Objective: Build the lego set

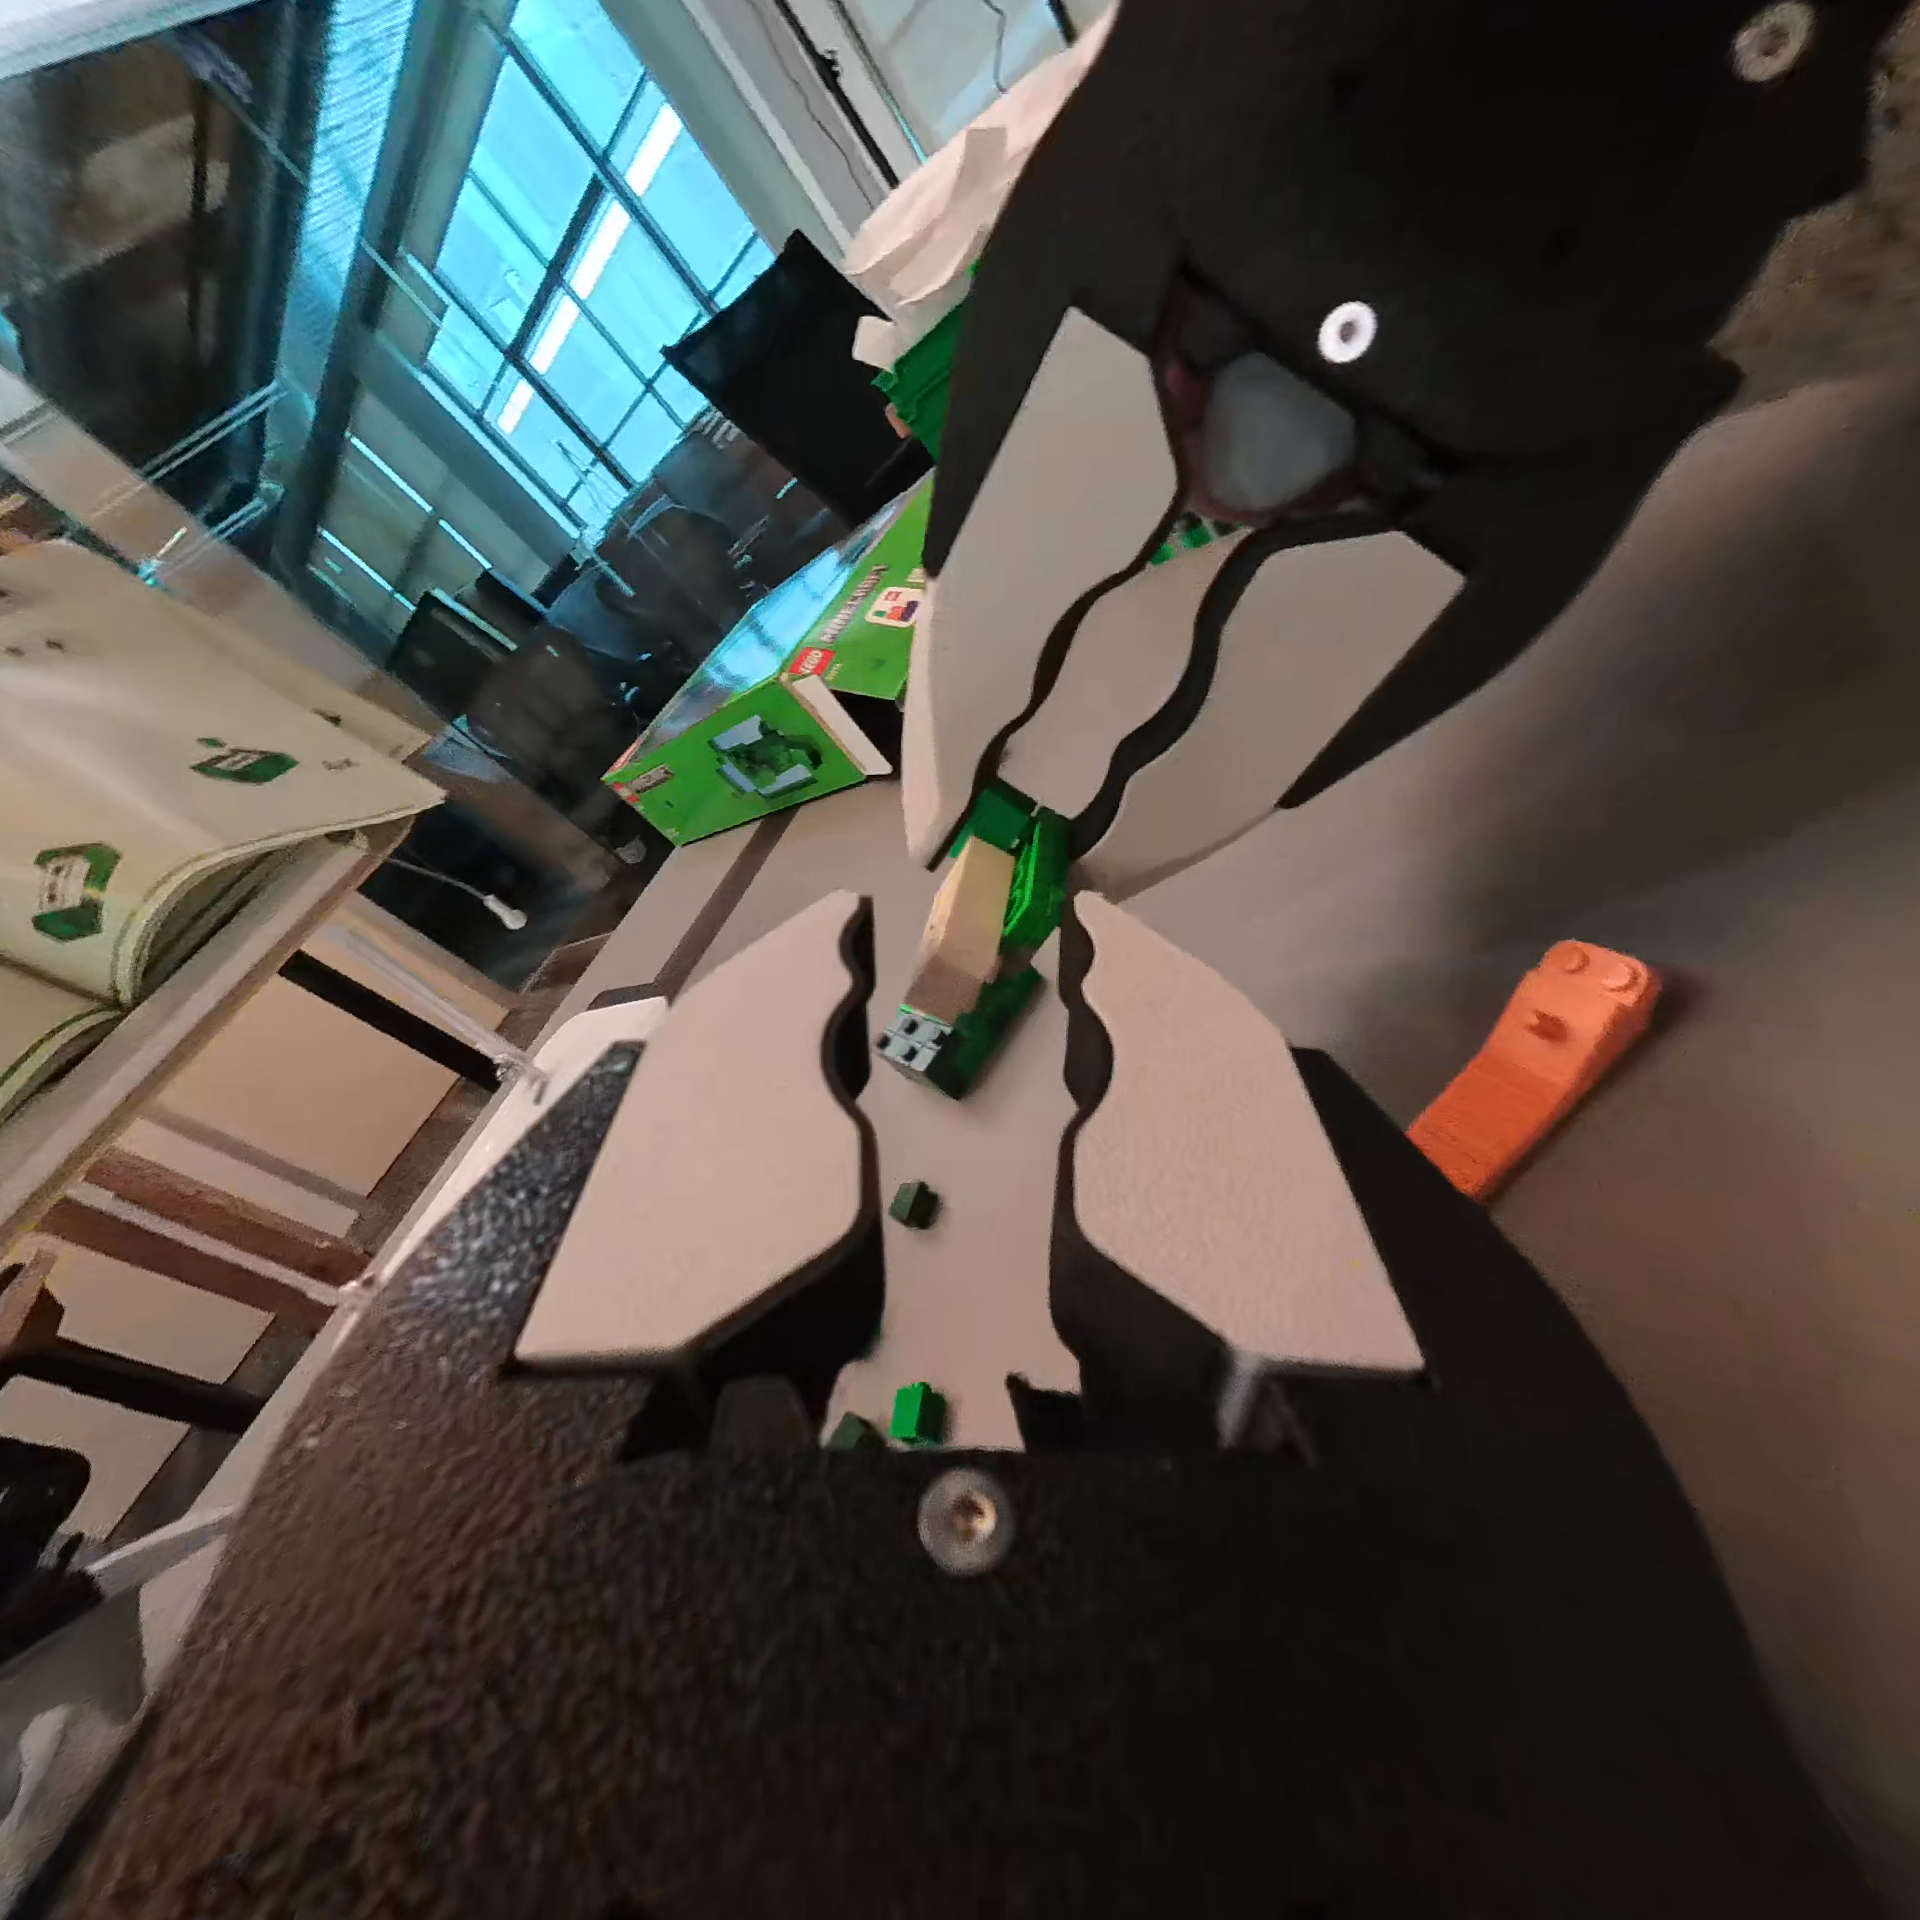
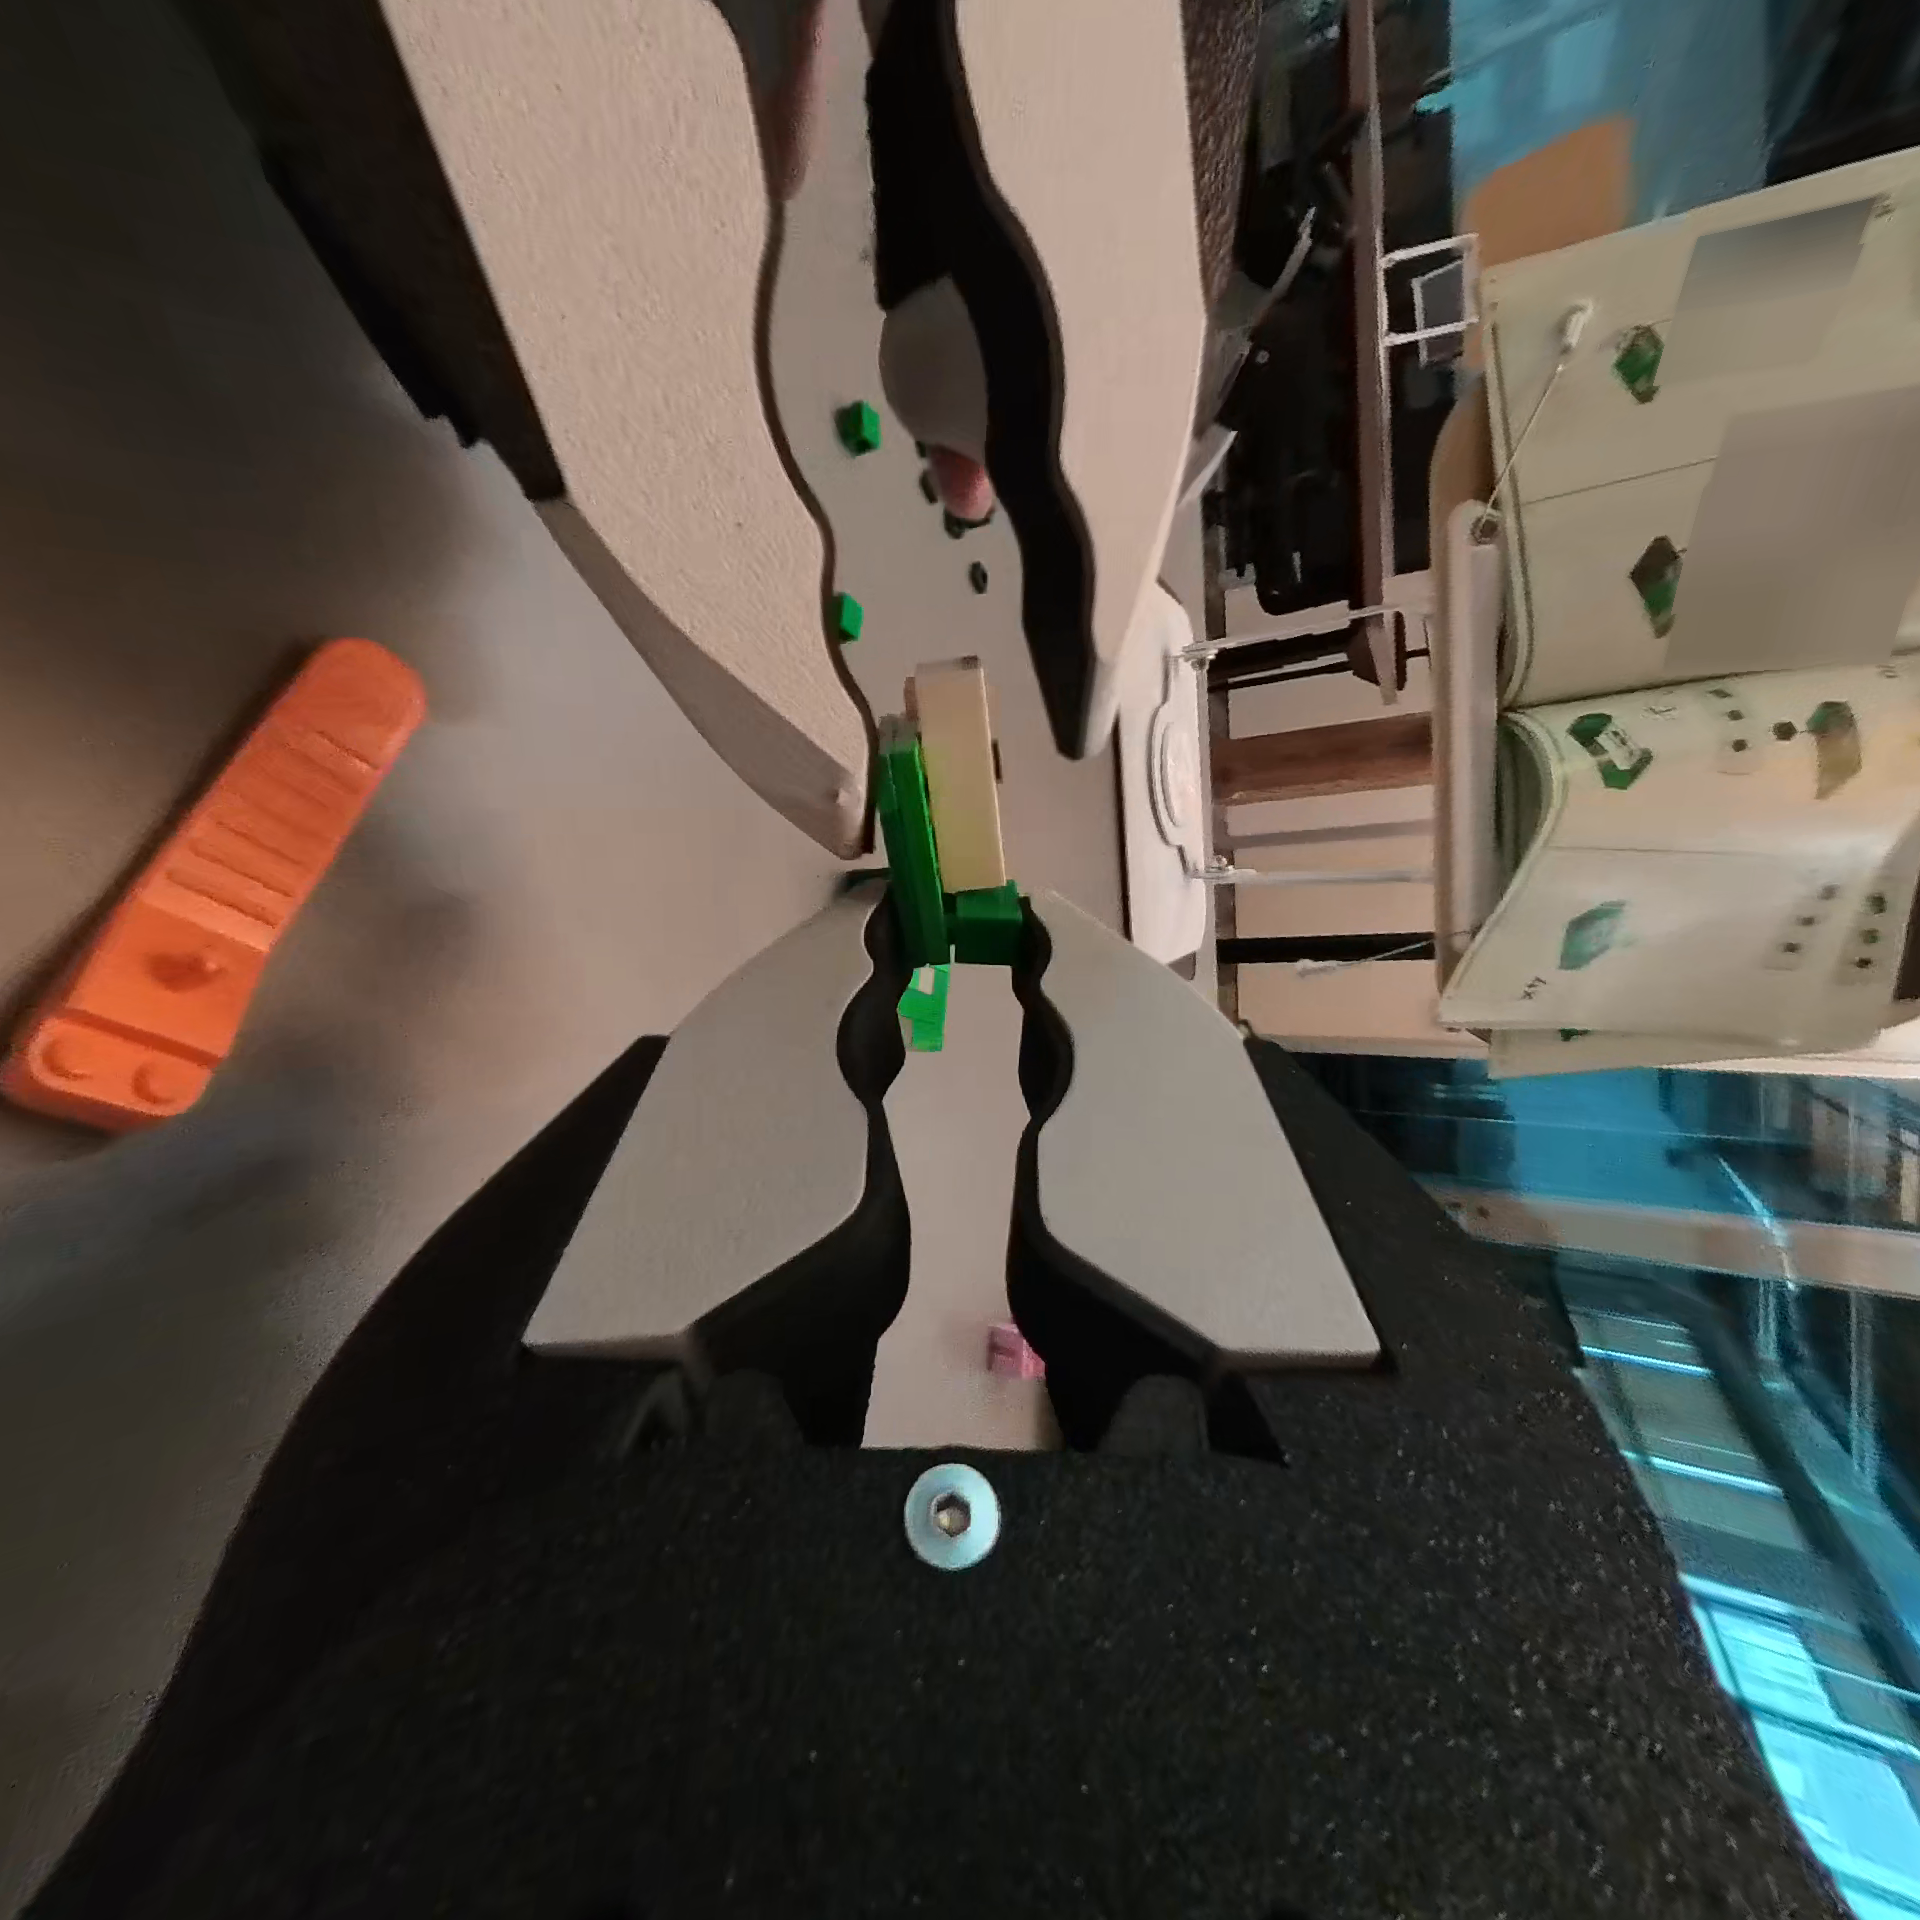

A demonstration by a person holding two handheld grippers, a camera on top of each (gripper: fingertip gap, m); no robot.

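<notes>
A small lego assembly [image 1: 961, 935] of green plates, a tan brick and a grey end hangs above the grey table [image 1: 1351, 935]. My right gripper [image 1: 1013, 847] comes down from above and is shut on its green top end; in the right wrist view the gripper [image 2: 951, 914] pinches the green block [image 2: 982, 925]. My left gripper [image 1: 971, 914] is open, its fingers on either side of the assembly's lower part. In the right wrist view the left gripper [image 2: 966, 784] straddles the tan brick [image 2: 966, 800], one pad [image 2: 821, 800] close against the green plates.
An orange brick separator [image 1: 1538, 1060] lies on the table to the right and also shows in the right wrist view [image 2: 208, 883]. Loose small green pieces [image 1: 914, 1205] and a pink piece [image 2: 1008, 1351] lie below. A green lego box [image 1: 769, 727] and an open instruction booklet [image 1: 156, 748] stand beyond. Less than 4 cm separates the two grippers' tips.
</notes>
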